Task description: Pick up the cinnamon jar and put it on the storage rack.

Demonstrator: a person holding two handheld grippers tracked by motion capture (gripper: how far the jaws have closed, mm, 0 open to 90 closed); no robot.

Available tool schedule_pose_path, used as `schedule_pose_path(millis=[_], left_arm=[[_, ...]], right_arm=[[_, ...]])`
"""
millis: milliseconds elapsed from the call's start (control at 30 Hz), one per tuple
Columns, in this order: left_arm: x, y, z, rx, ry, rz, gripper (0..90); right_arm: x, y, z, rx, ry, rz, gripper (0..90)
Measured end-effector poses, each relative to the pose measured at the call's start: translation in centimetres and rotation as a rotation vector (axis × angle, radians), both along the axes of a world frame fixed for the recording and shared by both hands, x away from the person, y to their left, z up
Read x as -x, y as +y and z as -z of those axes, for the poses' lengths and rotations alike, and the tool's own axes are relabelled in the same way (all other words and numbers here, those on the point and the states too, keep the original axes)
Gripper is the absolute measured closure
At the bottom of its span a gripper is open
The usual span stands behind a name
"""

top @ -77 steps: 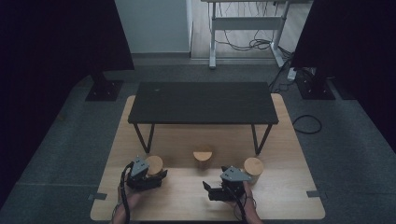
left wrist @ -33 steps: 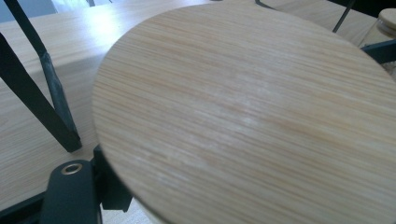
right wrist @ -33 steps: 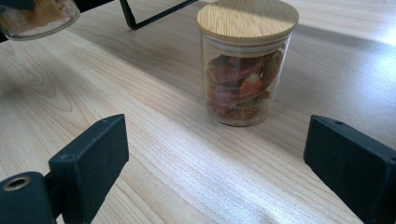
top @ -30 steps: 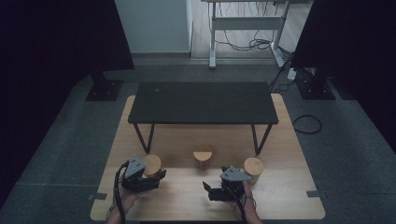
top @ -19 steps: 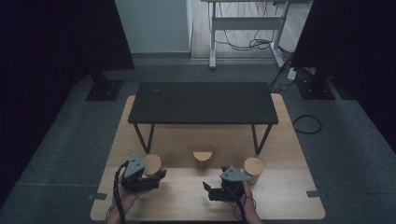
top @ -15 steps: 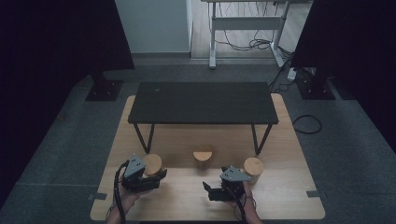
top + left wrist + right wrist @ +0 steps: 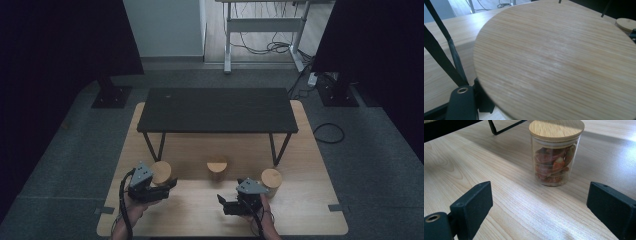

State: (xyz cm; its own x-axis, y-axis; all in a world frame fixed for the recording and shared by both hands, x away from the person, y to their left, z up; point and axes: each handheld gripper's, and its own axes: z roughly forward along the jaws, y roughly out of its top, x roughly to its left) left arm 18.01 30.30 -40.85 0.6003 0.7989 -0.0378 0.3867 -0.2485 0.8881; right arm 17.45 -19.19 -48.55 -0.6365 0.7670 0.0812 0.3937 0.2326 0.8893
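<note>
In the high view, a pale wooden counter [image 7: 310,150] is seen, with a small black table [image 7: 217,110] standing on its far half. Three jars with bamboo lids are lined up along the near half: a left jar [image 7: 161,172], a middle jar [image 7: 217,166] and a right jar [image 7: 271,178]. The left tongs [image 7: 169,186] are held by the left hand [image 7: 135,210] just beside the left jar, their tips reaching under its lid edge. The right tongs [image 7: 222,204] are held by the right hand [image 7: 262,212] near the right jar and are pointed toward the middle of the counter, touching nothing.

In the left gripper view, the round bamboo lid [image 7: 559,62] of the left jar is seen from very close, with part of one black jaw visible beneath its edge at the lower left. The left tongs are clenched tight; whether the jar is actually pinched cannot be told, since the lid hides the jaw tips. Another lid [image 7: 626,24] is seen far off at the right edge.

In the right gripper view, the right tongs [image 7: 544,205] are released, their jaws spread wide with bare counter between them. A glass jar [image 7: 556,152] of red and orange dried pieces, capped with a bamboo lid, stands upright ahead of the jaws, apart from both.
</note>
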Motion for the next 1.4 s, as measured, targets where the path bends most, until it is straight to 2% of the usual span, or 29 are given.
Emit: schedule_pose_path(millis=[467,833,1400], left_arm=[[0.0,-0.2,-1.0,-0.005,-0.018,0.003,24.8],[0.0,-0.2,-2.0,-0.009,-0.037,0.005,24.9],[0.0,-0.3,-2.8,-0.006,-0.052,0.004,24.9]], right_arm=[[0.0,-0.1,0.1,-0.019,0.007,-0.003,6.0],[-0.1,0.1,0.1,-0.012,0.010,-0.004,6.1],[0.0,0.1,0.2,-0.010,0.009,-0.005,6.2]])
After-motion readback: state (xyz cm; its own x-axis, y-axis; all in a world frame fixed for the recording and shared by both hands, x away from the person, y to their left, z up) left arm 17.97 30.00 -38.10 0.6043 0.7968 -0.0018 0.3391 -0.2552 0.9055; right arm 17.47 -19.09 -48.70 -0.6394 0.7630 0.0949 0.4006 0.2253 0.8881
